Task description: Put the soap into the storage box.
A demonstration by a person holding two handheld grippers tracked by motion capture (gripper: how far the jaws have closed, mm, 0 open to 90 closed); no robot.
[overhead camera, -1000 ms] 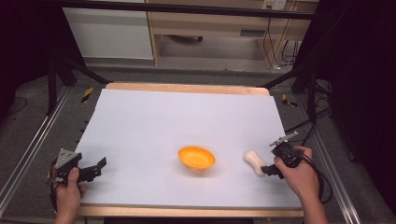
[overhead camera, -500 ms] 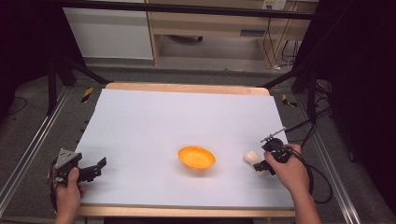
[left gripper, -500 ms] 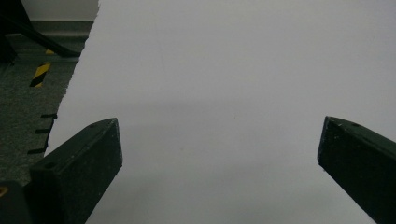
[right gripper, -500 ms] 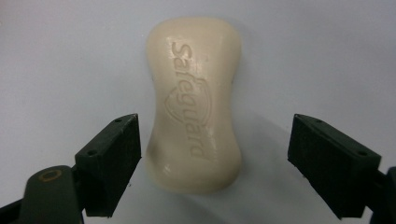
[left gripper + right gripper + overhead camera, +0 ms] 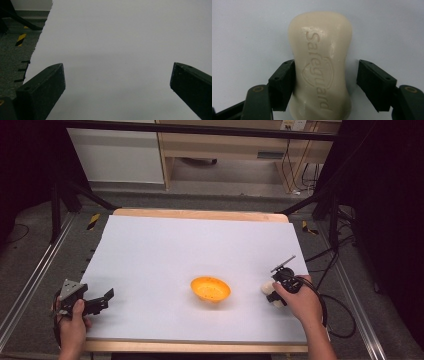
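Evidently firm, smooth and likely slippery, the soap bar lies between the right gripper's closing jaws, waist not yet pinched.

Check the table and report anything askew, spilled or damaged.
Nothing stands out. The soap bar lies flat and whole on the white sheet between the right gripper's closing jaws, one pad touching, one apart. The orange bowl sits upright; nothing is spilled.
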